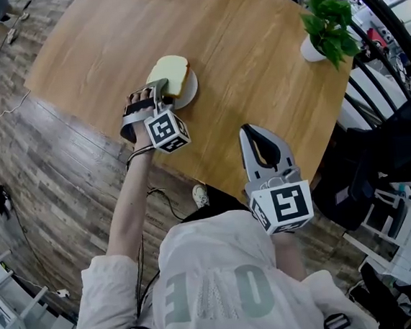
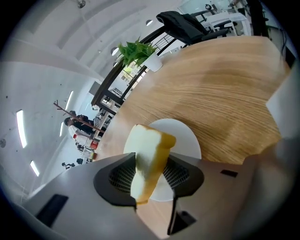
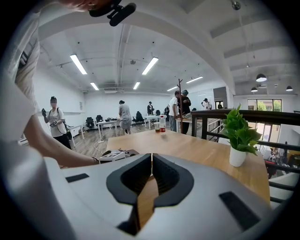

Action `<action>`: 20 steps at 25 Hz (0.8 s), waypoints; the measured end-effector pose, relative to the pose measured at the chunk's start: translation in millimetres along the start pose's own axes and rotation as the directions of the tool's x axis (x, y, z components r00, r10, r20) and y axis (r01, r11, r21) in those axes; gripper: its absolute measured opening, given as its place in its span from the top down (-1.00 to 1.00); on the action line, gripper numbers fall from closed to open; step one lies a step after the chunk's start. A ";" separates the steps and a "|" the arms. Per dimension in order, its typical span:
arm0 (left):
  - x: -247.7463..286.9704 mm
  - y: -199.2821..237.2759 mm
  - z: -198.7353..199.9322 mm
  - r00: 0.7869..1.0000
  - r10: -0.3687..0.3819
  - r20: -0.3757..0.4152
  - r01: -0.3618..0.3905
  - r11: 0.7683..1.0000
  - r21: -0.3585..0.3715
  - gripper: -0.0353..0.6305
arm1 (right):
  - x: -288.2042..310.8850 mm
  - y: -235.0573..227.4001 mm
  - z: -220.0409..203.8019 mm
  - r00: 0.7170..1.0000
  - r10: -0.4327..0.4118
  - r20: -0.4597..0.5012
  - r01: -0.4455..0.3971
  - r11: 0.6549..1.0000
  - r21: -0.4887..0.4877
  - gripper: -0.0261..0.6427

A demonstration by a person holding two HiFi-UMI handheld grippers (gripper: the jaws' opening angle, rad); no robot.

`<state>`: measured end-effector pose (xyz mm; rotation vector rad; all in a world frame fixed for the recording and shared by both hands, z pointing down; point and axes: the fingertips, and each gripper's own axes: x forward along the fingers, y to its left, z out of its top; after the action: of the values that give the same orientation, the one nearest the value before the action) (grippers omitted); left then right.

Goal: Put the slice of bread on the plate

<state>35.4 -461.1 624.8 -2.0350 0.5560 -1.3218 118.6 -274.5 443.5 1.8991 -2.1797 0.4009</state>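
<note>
A thick slice of bread (image 1: 170,75), white with a yellow crust, stands on edge over the small white plate (image 1: 190,91) on the wooden table (image 1: 251,40). My left gripper (image 1: 157,92) reaches down to it from the near side. In the left gripper view the bread (image 2: 149,154) sits between the jaws of the left gripper (image 2: 151,158). It leans on the left pad, and a sliver of the plate (image 2: 185,136) shows between the crust and the right pad. My right gripper (image 1: 260,132) hovers at the table's near edge. The right gripper (image 3: 151,157) has its tips together, empty.
A potted green plant (image 1: 328,29) in a white pot stands at the table's far right corner. A railing and dark chairs lie beyond the table's right edge. Several people stand far off in the room behind. Cables lie on the wooden floor at the left.
</note>
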 end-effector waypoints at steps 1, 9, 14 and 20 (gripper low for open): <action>0.2 -2.4 0.2 1.000 -0.015 -0.003 0.015 1.000 -0.004 0.42 | -0.8 1.7 0.9 1.000 0.001 0.005 -0.001 1.000 0.000 0.86; -7.1 -12.1 -1.9 0.997 -0.079 -0.010 0.078 0.994 -0.076 0.23 | -8.9 16.5 9.6 0.999 0.019 0.028 -0.019 1.000 -0.011 0.86; -25.3 -16.1 -10.1 0.997 -0.076 -0.020 0.074 0.991 -0.108 0.21 | -12.5 27.2 22.2 0.998 0.026 0.063 -0.025 0.999 -0.020 0.86; -60.1 -7.2 -12.3 1.000 -0.006 -0.003 0.005 0.970 -0.242 0.21 | -14.0 38.7 39.3 0.993 0.059 0.098 -0.051 0.996 -0.080 0.86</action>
<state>-0.1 -420.5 594.7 -2.2303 0.7457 -1.3145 82.7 -270.2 399.7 1.8598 -2.2798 0.2315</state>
